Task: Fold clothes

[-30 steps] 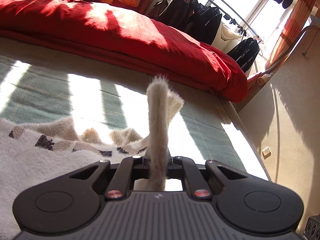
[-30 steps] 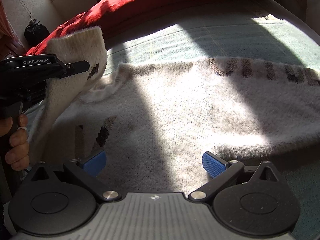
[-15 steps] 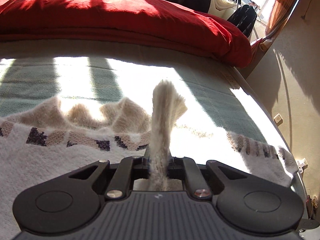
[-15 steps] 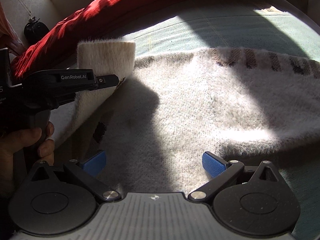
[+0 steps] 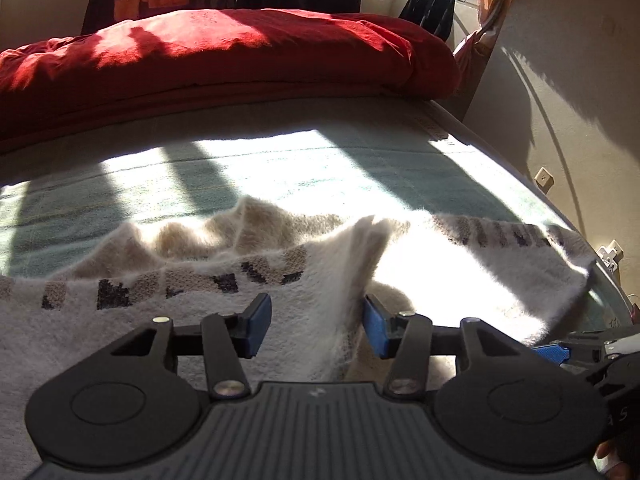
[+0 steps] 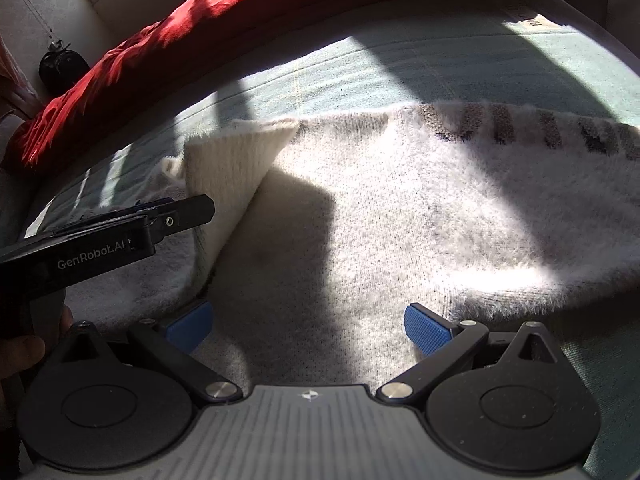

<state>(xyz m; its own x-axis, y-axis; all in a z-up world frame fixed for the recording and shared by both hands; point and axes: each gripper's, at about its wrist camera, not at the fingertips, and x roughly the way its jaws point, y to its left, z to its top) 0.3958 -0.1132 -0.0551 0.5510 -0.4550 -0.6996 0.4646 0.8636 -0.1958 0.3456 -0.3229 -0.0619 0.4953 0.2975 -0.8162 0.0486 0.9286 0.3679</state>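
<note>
two grippers work over one fuzzy cream sweater (image 6: 400,208) spread on a pale green bed cover (image 5: 280,172). far to the left of the left gripper (image 5: 316,326), the sweater's body runs out of the picture, a band of dark and tan blocks crossing it just ahead of the fingertips. beyond that band the knit's far edge lies in loose ridges, and past it the bed cover is bare all the way to a red duvet (image 5: 224,52) heaped along the far side. between the left gripper's blue pads (image 5: 256,322) stands a raised fold of the sweater, its ribbed hem pointing away; the jaws are opening, and the fold leans close by the right pad while the left pad stands clear of it. right of that gripper the sweater's patterned hem reaches nearly to the bed's rim, with a cream wall just beyond. the right gripper (image 6: 308,328) is seen at the lower right of the left view; in its own view it hovers low over the sweater's flat middle with its jaws spread wide and nothing between them. to its left the left gripper comes in from the side beside the upturned hem; to its right the sweater's near edge curves off, leaving green cover bare.
</note>
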